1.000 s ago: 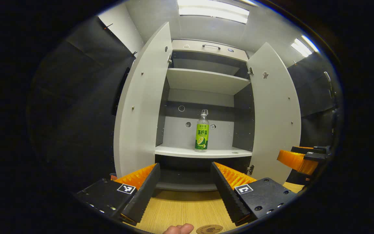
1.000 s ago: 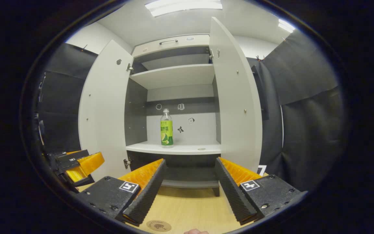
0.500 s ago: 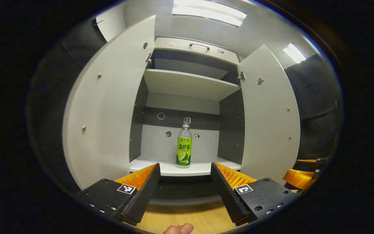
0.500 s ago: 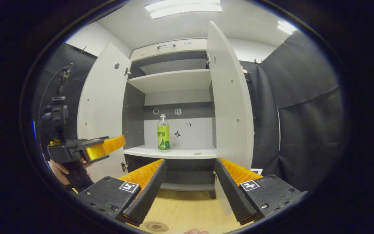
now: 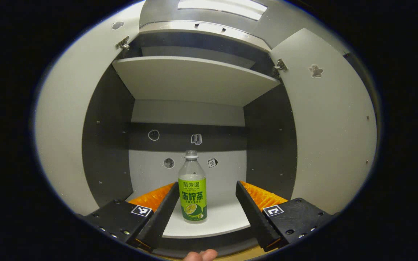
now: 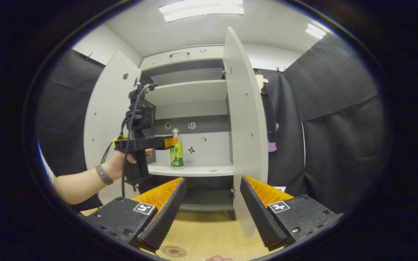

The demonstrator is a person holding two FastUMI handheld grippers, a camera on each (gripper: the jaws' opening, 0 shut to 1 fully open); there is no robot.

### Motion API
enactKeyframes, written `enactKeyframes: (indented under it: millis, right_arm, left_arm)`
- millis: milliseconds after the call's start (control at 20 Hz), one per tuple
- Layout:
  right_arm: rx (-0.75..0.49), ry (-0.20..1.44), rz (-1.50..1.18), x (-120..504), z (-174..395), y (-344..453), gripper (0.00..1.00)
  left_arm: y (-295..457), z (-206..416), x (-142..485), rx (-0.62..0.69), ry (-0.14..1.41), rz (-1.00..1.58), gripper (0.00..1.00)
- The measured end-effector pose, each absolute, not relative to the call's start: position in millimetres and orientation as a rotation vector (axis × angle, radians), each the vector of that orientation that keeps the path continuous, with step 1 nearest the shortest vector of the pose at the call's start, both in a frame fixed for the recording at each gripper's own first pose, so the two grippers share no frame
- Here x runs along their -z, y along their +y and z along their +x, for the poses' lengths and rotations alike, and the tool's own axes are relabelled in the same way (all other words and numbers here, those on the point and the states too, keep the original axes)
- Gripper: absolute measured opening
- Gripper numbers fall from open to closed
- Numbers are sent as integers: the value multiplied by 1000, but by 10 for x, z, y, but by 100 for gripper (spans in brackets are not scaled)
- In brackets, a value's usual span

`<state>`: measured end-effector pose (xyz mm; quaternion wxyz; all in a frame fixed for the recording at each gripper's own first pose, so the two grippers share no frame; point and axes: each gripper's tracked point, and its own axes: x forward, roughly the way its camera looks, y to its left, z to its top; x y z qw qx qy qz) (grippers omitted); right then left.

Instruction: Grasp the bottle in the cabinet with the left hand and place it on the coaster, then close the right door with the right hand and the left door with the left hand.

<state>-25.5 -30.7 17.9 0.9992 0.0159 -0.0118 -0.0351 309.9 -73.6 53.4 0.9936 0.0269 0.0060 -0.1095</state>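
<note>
A clear bottle [image 5: 192, 188] with a green label stands upright on the cabinet's white middle shelf [image 5: 220, 221]. My left gripper [image 5: 208, 185] is open and level with the label; the bottle sits just ahead, nearer the left finger, and nothing touches it. In the right gripper view, a hand [image 6: 120, 163] holds the left gripper [image 6: 170, 142] up in front of the bottle [image 6: 176, 156]. My right gripper [image 6: 212, 179] is open and empty above the wooden table [image 6: 209, 228]. A round brown coaster [image 6: 173, 251] lies on the table's near edge.
Both cabinet doors stand wide open: the left door [image 5: 64, 137] and right door [image 5: 336, 137] flank my left gripper. The right door [image 6: 245, 127] is nearly edge-on just ahead of my right gripper. An upper shelf [image 5: 194, 78] hangs above the bottle.
My left gripper has moved up and forward into the cabinet opening, so the bottle now looms large between its fingers. The right gripper has stayed open low over the table, shifting only slightly.
</note>
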Motion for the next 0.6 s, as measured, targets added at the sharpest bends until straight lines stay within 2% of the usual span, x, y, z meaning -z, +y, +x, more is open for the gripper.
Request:
enactKeyframes:
  millis: [350,400,450,500,600]
  right_arm:
    - [95,-19,28,-155,-381,-427,99]
    - [95,-15,27,-133,-393,-434,94]
    - [94,-10,27,-123,-400,-443,99]
    - [92,-7,25,-110,-407,-443,94]
    - [93,-7,24,-99,-416,-466,99]
  left_arm:
    - [-590,3771,-287,104,67,29,95]
    - [-566,3837,-252,91,75,29,95]
    - [-541,3903,-212,76,89,35,95]
    - [-524,3959,-178,69,99,43,95]
    - [-498,4016,-128,57,113,55,95]
